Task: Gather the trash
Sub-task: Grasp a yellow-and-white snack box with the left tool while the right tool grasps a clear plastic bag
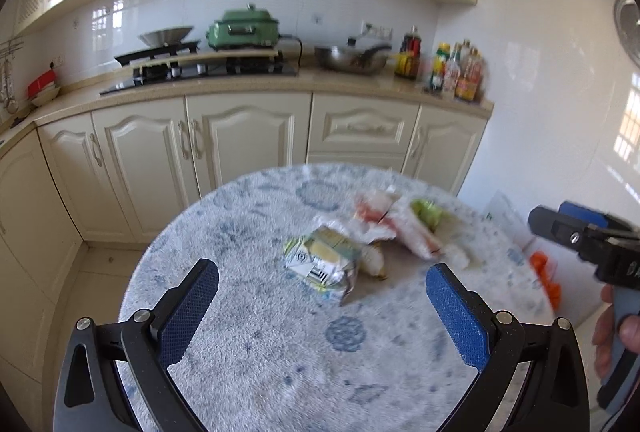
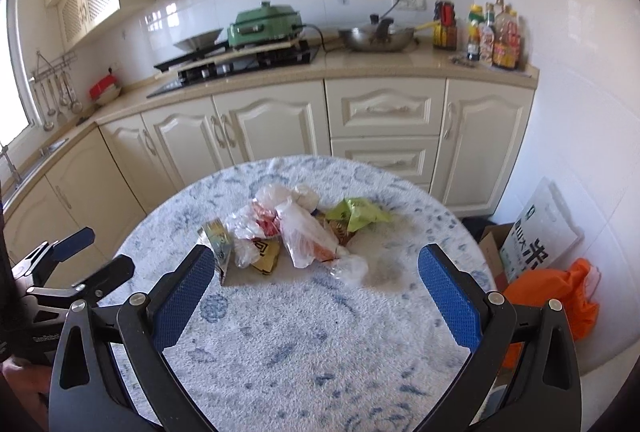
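Readable print in the kitchen

A large dark Chinese character "米" stands on the white rice sack [image 2: 538, 232] leaning against the wall, right of the round table. The crumpled yellow-green snack wrapper [image 1: 320, 260] near the table's middle bears a barcode-like black mark, its lettering too blurred to read; bottle labels are illegible.
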Demonstrator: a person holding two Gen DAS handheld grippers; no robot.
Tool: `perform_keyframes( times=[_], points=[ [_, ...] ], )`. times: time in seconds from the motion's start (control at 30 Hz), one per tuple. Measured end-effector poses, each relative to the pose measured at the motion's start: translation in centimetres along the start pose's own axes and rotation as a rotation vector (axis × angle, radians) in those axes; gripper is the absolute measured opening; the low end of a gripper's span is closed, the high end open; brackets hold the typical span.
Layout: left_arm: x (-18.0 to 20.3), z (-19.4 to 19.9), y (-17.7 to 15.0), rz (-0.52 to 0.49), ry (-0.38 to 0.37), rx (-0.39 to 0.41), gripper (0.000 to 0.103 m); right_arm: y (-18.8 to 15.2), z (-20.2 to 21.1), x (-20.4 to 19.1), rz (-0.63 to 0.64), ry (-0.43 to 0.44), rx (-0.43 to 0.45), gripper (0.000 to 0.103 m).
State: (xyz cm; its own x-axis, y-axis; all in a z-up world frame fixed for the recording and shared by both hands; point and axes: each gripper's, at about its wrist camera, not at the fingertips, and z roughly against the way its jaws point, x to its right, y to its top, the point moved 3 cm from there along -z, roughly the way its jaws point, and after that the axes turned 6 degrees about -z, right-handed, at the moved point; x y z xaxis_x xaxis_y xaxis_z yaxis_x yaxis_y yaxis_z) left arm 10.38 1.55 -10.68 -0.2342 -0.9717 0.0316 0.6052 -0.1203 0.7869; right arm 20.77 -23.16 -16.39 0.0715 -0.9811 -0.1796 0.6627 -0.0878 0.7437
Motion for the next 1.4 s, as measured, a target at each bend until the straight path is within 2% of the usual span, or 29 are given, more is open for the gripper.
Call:
perform_keyframes(
  times=[0.23,0.47,0.63,0.8,0.87,0.9,0.93,0.97,1.0,1.07,1.17,1.23,1.4],
  points=[
    [-0.4,-8.0,-0.3,-0.047,0.023,-0.107,0.102,-0.5,-4.8,1.2,0.001,0.004,-0.090,0.103],
    [-0.8,-14.3,0.5,-0.069,0.022,-0.158,0.102,-0.5,-10.4,1.8,0.018,0.039,-0.183,0.103],
    [-0.4,-17.6,1.3,-0.112,0.010,-0.181,0.102,-0.3,-13.4,1.1,0.054,0.074,-0.207,0.101],
    [0.4,-19.5,1.9,-0.135,-0.017,-0.183,0.100,0.4,-15.9,-0.6,0.130,0.115,-0.204,0.091],
    [0.5,-20.4,1.9,-0.105,-0.055,-0.199,0.091,0.0,-17.5,-1.1,0.157,0.114,-0.238,0.078],
    [0.5,-20.7,1.9,-0.083,-0.081,-0.206,0.081,-0.2,-18.0,-1.2,0.160,0.111,-0.253,0.073],
    [0.4,-20.8,1.8,-0.068,-0.094,-0.207,0.080,-0.5,-18.5,-1.2,0.161,0.108,-0.268,0.061],
    [0.2,-20.8,1.8,-0.061,-0.085,-0.196,0.080,-0.7,-18.5,-1.2,0.167,0.099,-0.260,0.054],
    [0.0,-20.6,1.7,-0.058,-0.081,-0.191,0.080,-1.0,-18.2,-1.3,0.170,0.103,-0.252,0.051],
    [-0.7,-20.1,1.7,-0.027,-0.090,-0.177,0.079,-1.3,-17.7,-1.0,0.147,0.118,-0.255,0.038],
    [-1.5,-19.2,1.0,0.015,-0.087,-0.166,0.079,-1.7,-16.3,-0.2,0.086,0.141,-0.248,0.034],
    [-2.0,-18.4,0.8,0.032,-0.084,-0.155,0.079,-2.1,-15.0,0.7,0.005,0.195,-0.254,0.032],
    [-1.5,-16.0,-0.5,0.038,-0.082,-0.130,0.078,-3.9,-11.9,2.9,-0.097,0.257,-0.279,0.029]
  ],
)
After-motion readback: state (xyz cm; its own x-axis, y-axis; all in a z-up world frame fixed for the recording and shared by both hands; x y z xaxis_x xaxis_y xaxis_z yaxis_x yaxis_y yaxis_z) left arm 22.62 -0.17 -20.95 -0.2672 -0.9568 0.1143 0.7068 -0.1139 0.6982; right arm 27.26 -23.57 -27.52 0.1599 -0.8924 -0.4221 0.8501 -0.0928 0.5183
